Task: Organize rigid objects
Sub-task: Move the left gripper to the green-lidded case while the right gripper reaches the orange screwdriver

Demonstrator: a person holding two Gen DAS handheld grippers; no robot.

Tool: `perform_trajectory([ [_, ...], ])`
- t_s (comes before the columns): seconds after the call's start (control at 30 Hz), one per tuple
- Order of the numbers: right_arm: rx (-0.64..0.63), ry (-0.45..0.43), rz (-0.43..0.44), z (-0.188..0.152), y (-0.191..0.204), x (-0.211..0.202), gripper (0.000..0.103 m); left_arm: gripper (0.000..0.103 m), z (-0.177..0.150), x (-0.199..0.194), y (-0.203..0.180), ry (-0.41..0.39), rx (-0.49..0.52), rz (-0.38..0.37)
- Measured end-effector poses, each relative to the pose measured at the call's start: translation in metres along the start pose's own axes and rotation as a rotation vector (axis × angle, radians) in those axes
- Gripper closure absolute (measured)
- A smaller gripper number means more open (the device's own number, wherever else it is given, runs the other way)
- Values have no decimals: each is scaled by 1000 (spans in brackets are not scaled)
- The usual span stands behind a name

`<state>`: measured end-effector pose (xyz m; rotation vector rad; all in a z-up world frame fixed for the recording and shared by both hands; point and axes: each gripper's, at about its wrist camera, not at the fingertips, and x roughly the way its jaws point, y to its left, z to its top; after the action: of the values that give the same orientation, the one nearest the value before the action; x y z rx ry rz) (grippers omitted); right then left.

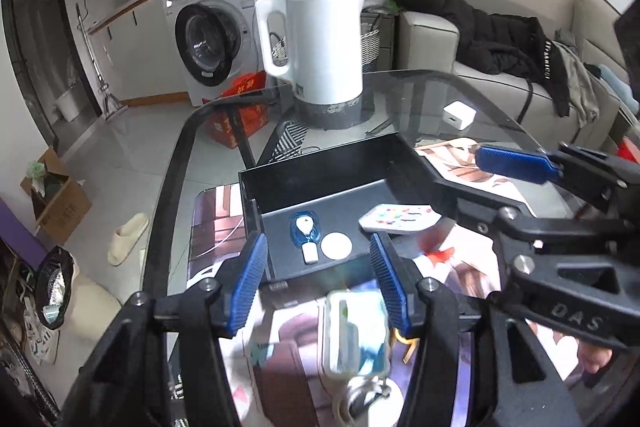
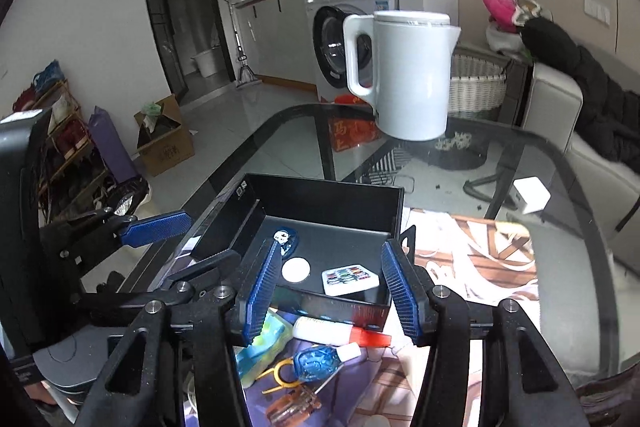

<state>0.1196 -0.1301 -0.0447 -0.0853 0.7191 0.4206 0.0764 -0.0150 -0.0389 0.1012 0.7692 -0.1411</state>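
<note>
Nearest in the left wrist view, the left gripper (image 1: 318, 281) fills the bottom of the frame with its blue pads spread apart and nothing between them; below them, blurred, lies a pale green packet (image 1: 356, 335) on the printed mat (image 1: 460, 267). In the right wrist view the right gripper (image 2: 330, 293) likewise stands released, jaws apart and empty, over a red-capped tube (image 2: 340, 333), a blue keychain charm (image 2: 316, 363) and an orange clip (image 2: 280, 373) at the lower centre. Just beyond both sets of jaws sits the black box (image 1: 320, 167), open-topped, in the middle of the frame. Inside it lie a second blue charm (image 1: 306, 229), a white round disc (image 1: 337, 245) beside it, and a small white card with coloured dots (image 1: 400, 219) leaning at the box's right edge. Farther back on the glass table (image 1: 420, 87) stands a white kettle (image 1: 320, 43), with a white charger block (image 1: 459, 115) to its right. In the upper left, a washing machine (image 1: 216, 35) stands behind everything.
</note>
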Motion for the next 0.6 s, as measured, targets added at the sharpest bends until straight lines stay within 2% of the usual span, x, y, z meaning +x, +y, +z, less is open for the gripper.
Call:
perform_trajectory([
  [0.1,-20,-10,17,-4,1,-14,49,49,-7,-14,-7,-20,43,8],
  [0.2,-30,6,16,-11,1,-20,47,49,-13,-19,-9,-8,64,7],
  [0.6,-25,154,3,-41,-7,-10,47,49,-35,-3,-11,131,69,-58],
])
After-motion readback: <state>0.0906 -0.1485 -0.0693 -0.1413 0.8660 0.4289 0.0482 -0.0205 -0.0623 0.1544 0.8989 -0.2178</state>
